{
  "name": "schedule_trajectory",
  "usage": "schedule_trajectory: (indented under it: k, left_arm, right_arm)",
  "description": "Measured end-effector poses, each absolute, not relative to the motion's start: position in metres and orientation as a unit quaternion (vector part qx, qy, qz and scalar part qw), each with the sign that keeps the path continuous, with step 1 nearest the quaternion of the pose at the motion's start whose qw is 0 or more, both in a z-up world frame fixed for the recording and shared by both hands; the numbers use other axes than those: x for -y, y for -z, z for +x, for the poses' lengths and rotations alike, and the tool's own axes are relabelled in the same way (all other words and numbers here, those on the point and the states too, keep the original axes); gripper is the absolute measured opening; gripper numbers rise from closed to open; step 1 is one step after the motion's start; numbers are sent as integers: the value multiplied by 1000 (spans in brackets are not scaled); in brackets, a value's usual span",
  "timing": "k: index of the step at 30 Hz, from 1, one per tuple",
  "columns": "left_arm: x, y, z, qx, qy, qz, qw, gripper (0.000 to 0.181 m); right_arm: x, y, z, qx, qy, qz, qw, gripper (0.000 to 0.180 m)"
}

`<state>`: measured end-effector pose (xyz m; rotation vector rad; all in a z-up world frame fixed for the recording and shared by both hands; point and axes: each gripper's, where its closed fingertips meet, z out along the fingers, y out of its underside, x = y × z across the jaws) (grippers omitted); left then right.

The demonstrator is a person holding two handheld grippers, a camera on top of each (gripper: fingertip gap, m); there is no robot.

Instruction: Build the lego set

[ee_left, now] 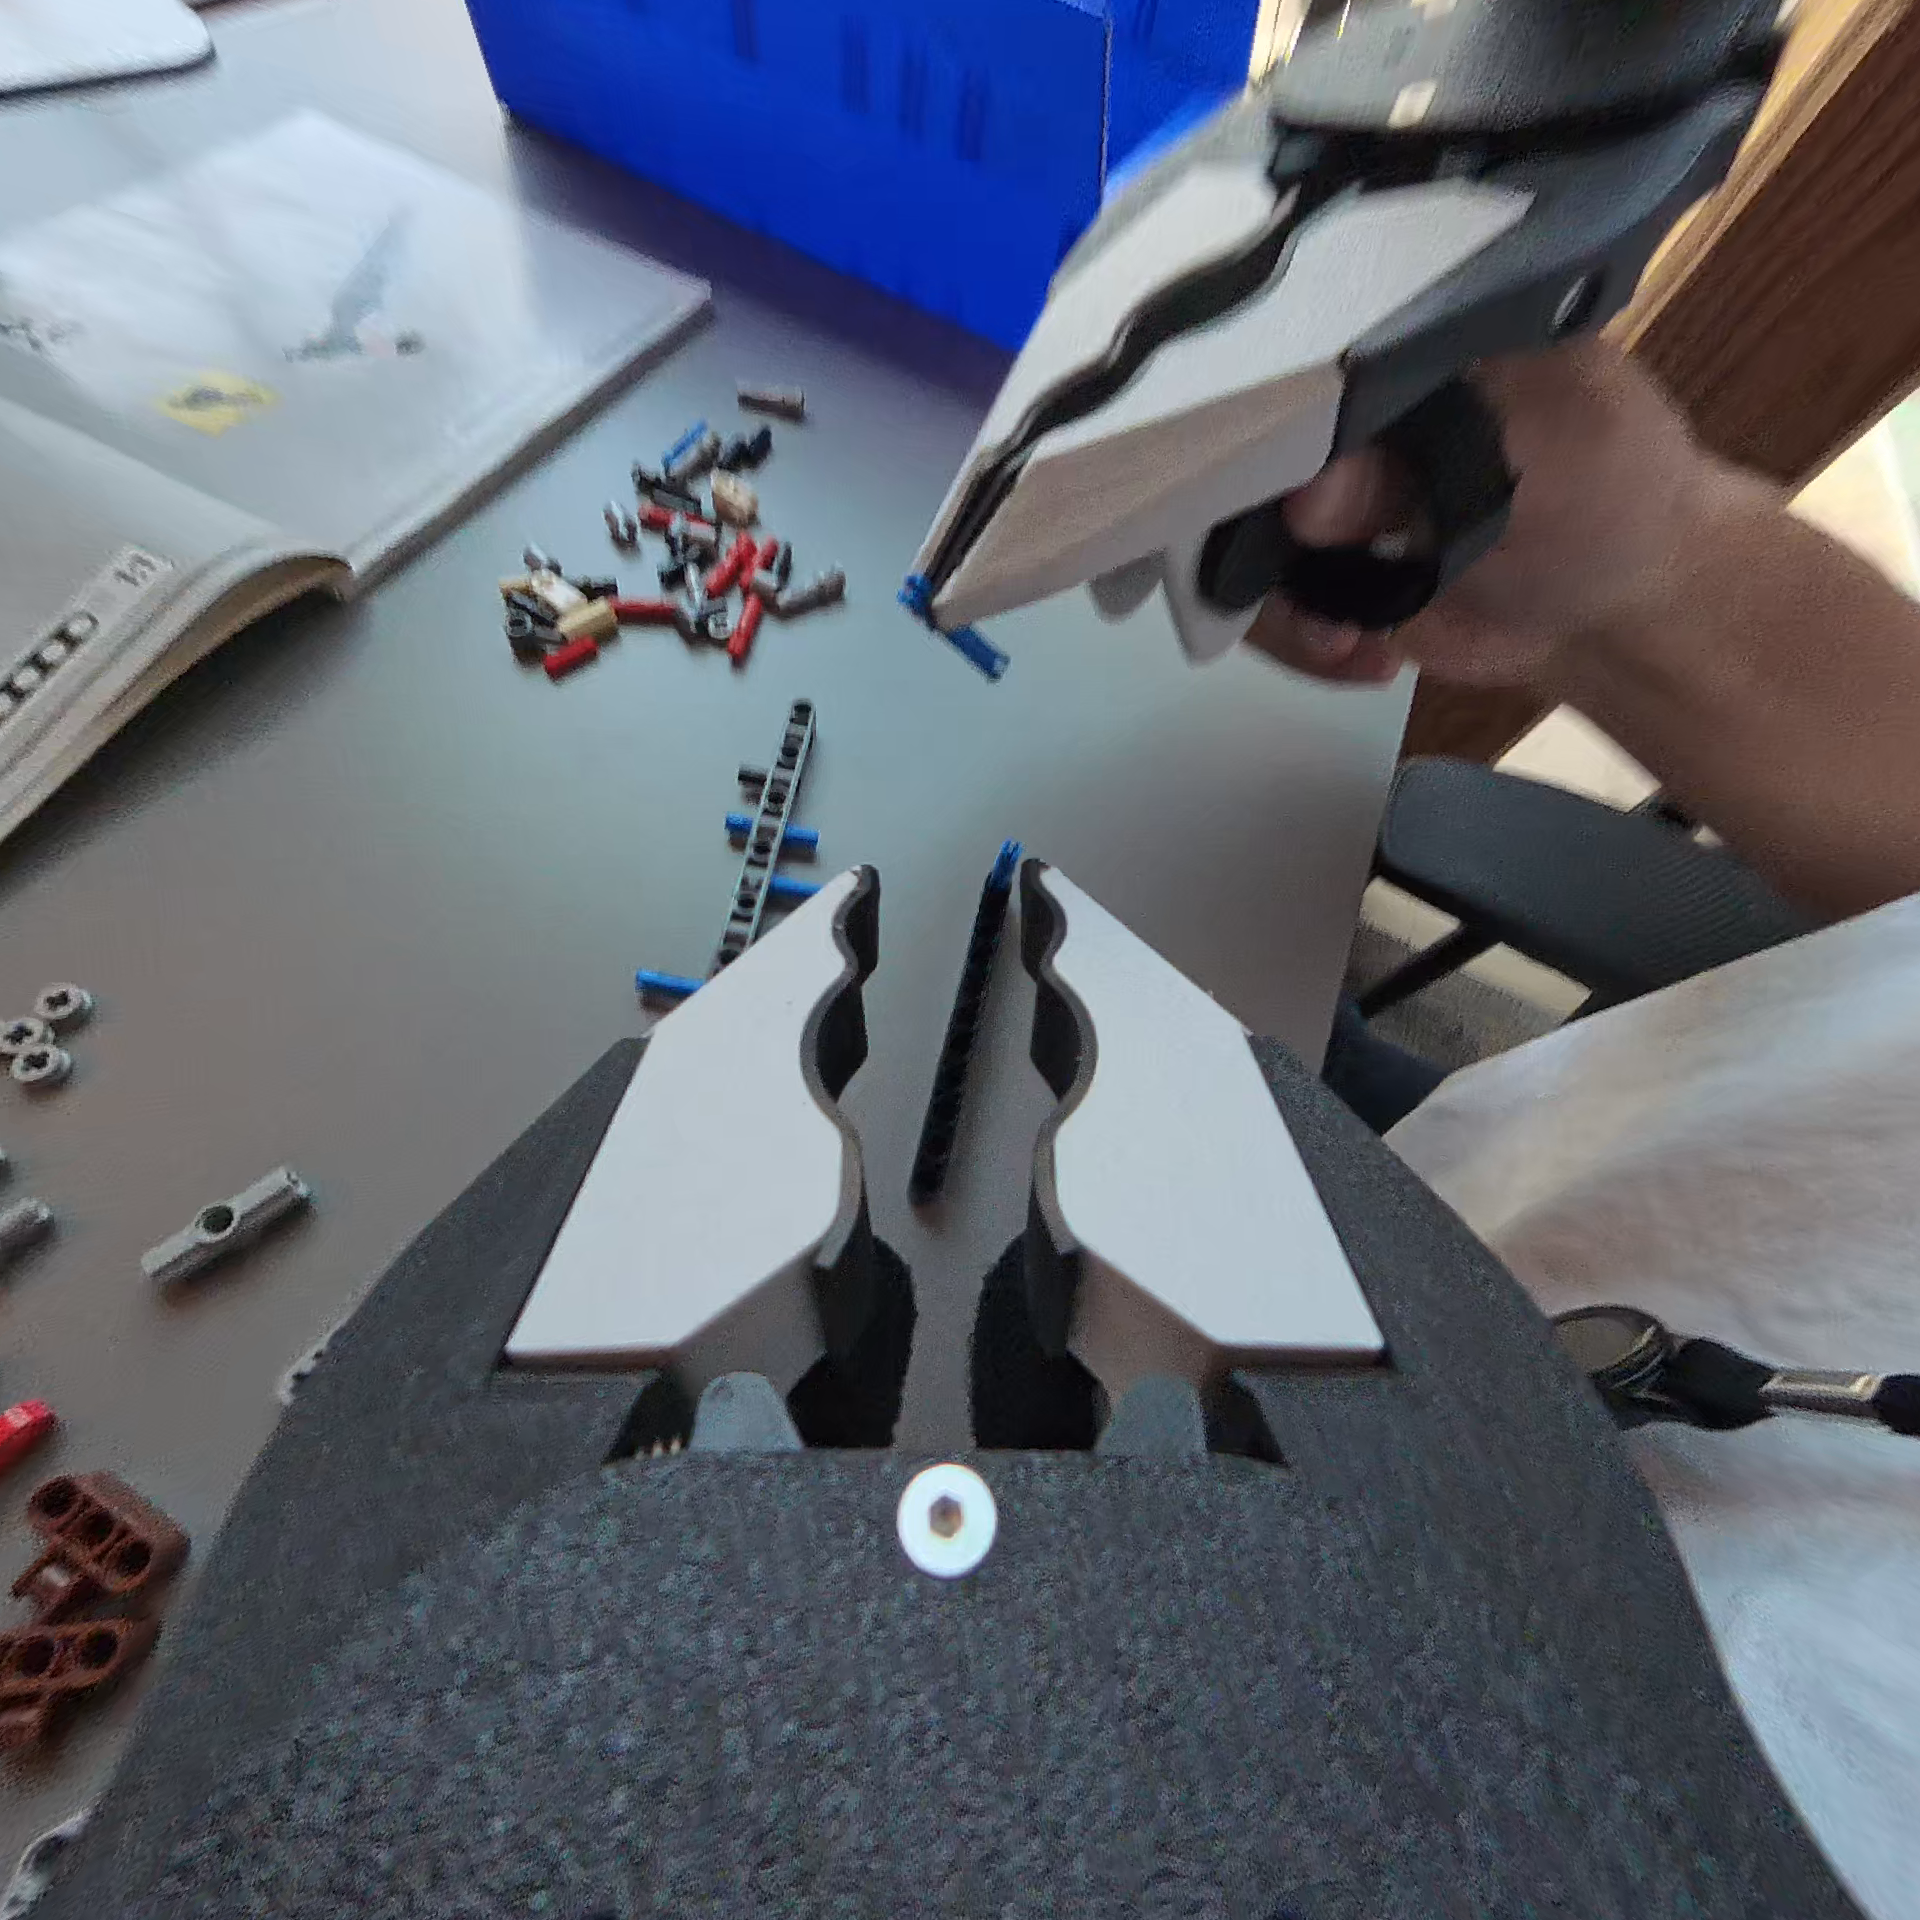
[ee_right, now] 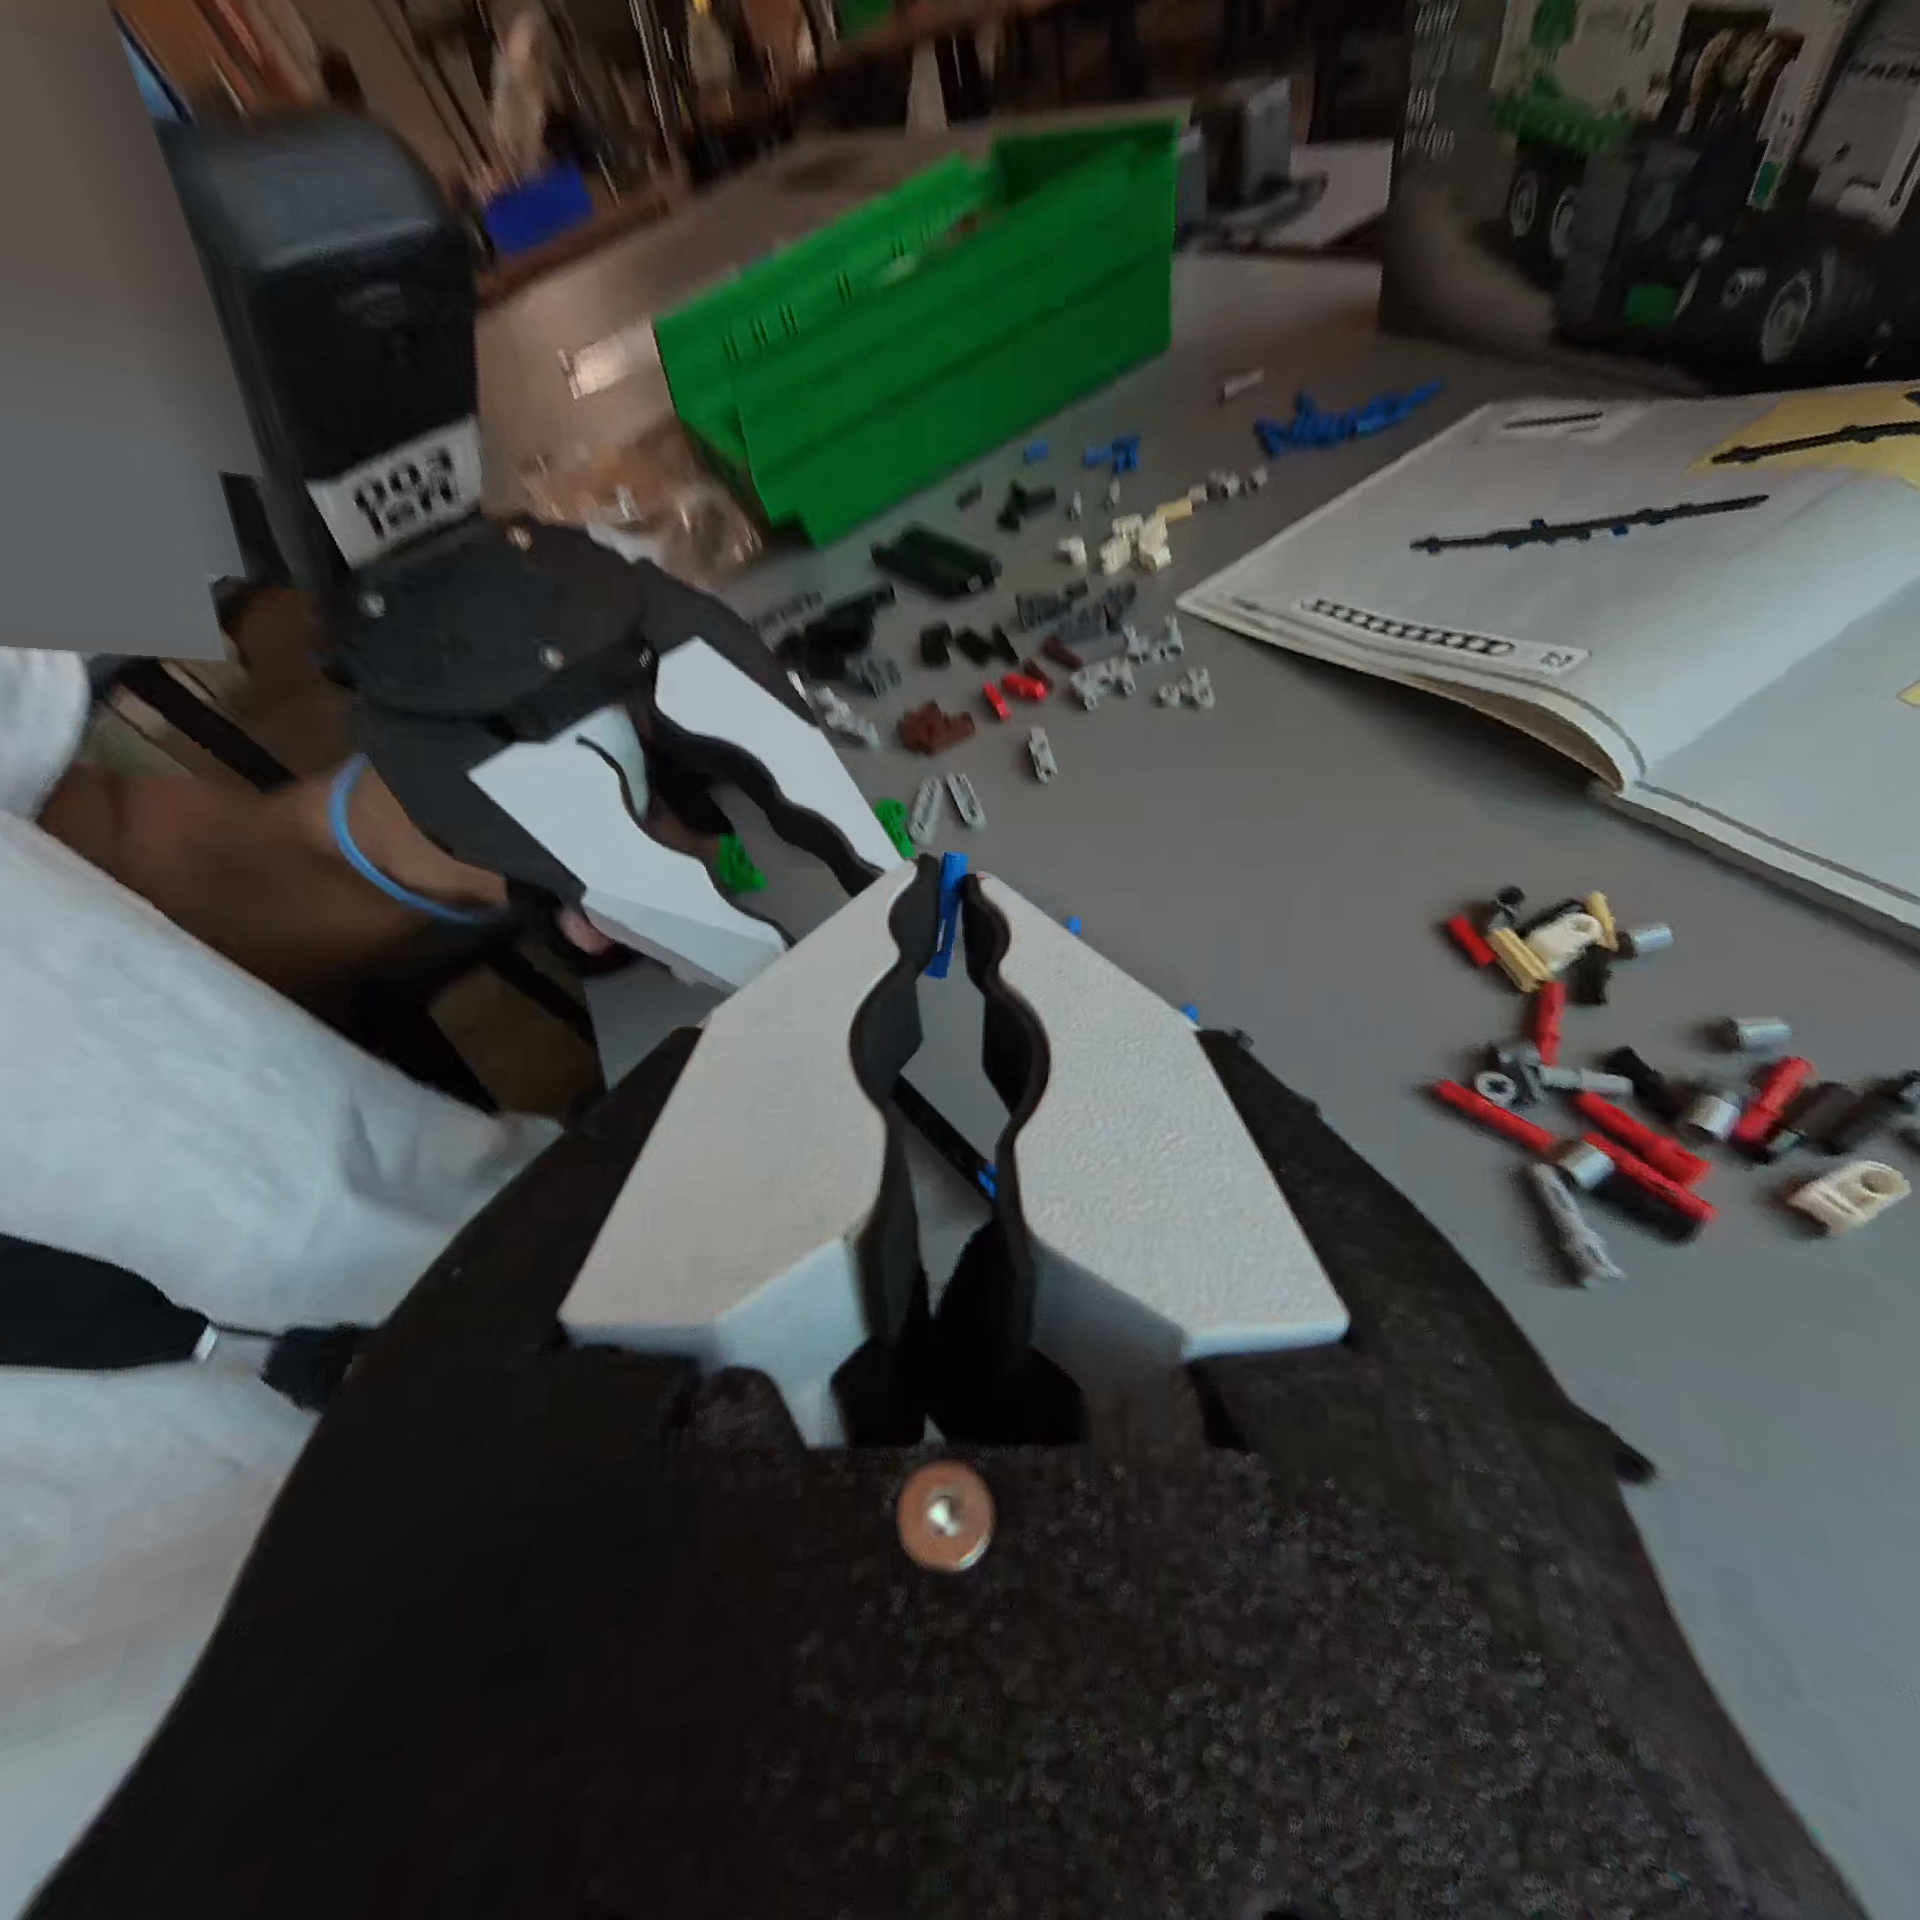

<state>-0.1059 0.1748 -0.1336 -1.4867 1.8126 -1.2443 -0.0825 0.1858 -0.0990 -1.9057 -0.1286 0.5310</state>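
In the left wrist view my left gripper [ee_left: 945, 883] is open just above the dark table. A long black beam [ee_left: 961, 1049] with a blue pin at its far end lies between the fingers, close to the right one. A grey beam [ee_left: 771, 831] with several blue pins lies just ahead on the left. My right gripper [ee_left: 935, 608] hovers farther ahead on the right, shut on a blue pin [ee_left: 971, 644]. In the right wrist view the right gripper [ee_right: 943, 883] pinches the blue pin [ee_right: 945, 914] at its tips. The open left gripper [ee_right: 831, 831] is just beyond.
An open instruction booklet [ee_left: 260, 364] lies at the left, also in the right wrist view [ee_right: 1662, 644]. A pile of small red, black and tan parts [ee_left: 675, 551] lies ahead. A blue bin [ee_left: 883, 135] and a green bin [ee_right: 914, 343] stand behind. Brown parts [ee_left: 83, 1579] are at the near left. The table edge [ee_left: 1392, 831] is at the right. The grippers' ends are close to 5 centimetres from one another.
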Motion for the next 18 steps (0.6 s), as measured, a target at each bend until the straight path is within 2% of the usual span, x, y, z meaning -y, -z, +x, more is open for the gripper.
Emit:
schedule_trajectory:
  k: [3, 6, 10, 14, 18]
  left_arm:
    - [-173, 105, -102, -616, 523, -532, 253, 26]
    - [-178, 96, -101, -584, 549, -540, 256, 24]
    - [-179, 96, -104, -577, 557, -541, 254, 5]
    - [-181, 111, -109, -644, 492, -519, 272, 3]
    - [-185, 122, -113, -736, 370, -448, 347, 3]
  right_arm:
    - [-193, 80, -100, -6, -324, -737, 593, 3]
    - [-196, 81, -106, -17, -337, -725, 600, 3]
    - [-198, 85, -113, -3, -320, -735, 597, 3]
    - [-194, 96, -117, 49, -305, -773, 554, 4]
    - [-187, 109, -119, 119, -296, -817, 480, 8]
